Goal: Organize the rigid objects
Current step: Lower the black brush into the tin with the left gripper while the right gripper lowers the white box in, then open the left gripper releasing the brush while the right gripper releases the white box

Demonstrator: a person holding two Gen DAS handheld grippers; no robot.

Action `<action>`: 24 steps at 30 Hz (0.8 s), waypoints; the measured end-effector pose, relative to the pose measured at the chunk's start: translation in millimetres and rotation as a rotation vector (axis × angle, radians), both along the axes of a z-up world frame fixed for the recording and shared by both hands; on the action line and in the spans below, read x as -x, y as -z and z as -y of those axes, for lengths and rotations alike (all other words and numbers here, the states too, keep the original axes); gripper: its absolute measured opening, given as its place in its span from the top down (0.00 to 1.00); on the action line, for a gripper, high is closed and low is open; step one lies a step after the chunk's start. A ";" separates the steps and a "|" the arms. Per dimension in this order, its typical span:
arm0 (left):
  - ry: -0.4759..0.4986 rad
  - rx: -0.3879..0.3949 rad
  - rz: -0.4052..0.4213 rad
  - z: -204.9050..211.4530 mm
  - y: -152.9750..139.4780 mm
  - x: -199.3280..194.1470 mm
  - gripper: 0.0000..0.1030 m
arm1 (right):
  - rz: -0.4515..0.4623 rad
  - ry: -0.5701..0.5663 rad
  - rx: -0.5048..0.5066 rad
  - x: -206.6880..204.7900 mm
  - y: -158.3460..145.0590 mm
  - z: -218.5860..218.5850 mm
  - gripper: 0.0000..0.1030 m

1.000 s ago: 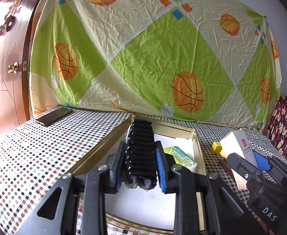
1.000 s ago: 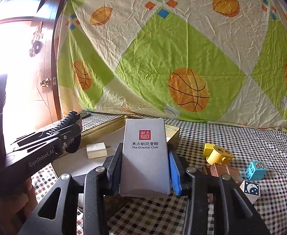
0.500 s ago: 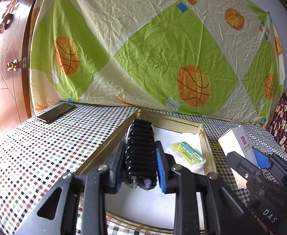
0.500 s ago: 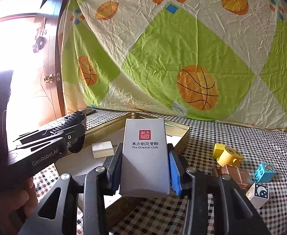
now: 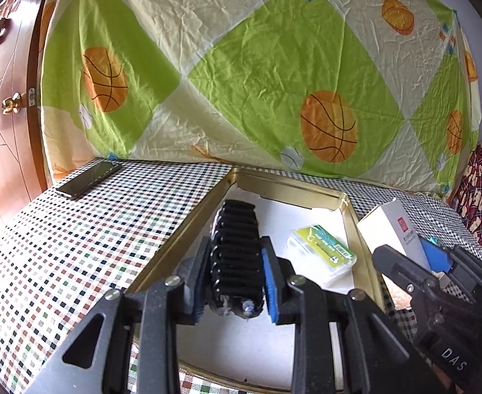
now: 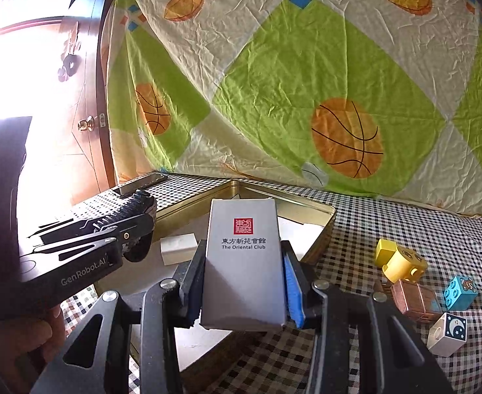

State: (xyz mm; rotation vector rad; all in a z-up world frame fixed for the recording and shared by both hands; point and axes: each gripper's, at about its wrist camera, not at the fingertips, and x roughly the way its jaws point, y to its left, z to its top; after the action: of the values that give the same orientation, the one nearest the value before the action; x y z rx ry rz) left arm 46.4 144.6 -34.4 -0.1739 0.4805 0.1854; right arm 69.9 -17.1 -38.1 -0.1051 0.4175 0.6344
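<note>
Carrying two items to the gold tin tray (image 5: 361,226) at once: left gripper (image 5: 235,277) clamped on a black ribbed object (image 5: 236,256), what it is I can't make out; right gripper (image 6: 245,290) clamped on a grey carton printed "The Oriental Club" (image 6: 244,262). Both loads sit over the tray's near half, neither set down yet.

Step in hand, as I judge it: delivery into the tray. Next move calls for lowering each piece onto the white liner (image 5: 260,348) and releasing only once it rests flat. The carton hangs just above the near rim at 6 o'clock of the tray, so it needs to clear that lip first.

Already in the tray: a small green-labelled plastic case (image 5: 321,254) toward 3 o'clock, and in the right view a white block (image 6: 178,248) toward 9 o'clock. These narrow the free floor. The two grippers are close side by side and could knock each other.

Outward on the checked desk (image 5: 76,249): a phone (image 5: 88,179) at 10 o'clock; at 3 o'clock of the tray a yellow block (image 6: 400,261), copper-coloured box (image 6: 413,300), blue brick (image 6: 460,292) and white moon cube (image 6: 448,333), all waiting. Basketball-print sheet (image 6: 306,82) hangs behind.
</note>
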 end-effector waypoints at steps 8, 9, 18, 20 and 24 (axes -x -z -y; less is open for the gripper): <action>0.027 0.006 -0.070 -8.7 0.5 -14.6 0.74 | -0.054 -0.026 0.012 -16.5 -1.3 -10.8 0.57; 0.031 0.003 -0.081 -9.7 0.7 -16.9 0.74 | -0.067 -0.030 0.020 -19.8 -0.1 -13.9 0.57; 0.055 -0.044 -0.158 -10.3 5.0 -38.6 0.73 | -0.168 -0.070 0.098 -44.4 16.2 -45.4 0.57; 0.031 -0.077 -0.164 -9.9 5.6 -41.5 0.69 | -0.199 -0.070 0.120 -49.9 22.1 -52.9 0.56; 0.005 -0.092 -0.152 -15.1 3.2 -37.8 0.52 | -0.199 -0.061 0.103 -50.4 22.4 -50.4 0.51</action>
State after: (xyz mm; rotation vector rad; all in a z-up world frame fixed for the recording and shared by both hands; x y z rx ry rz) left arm 84.2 159.7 -37.6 -0.0684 0.6221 0.2159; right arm 120.3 33.3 -60.5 -0.1541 0.6413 0.6855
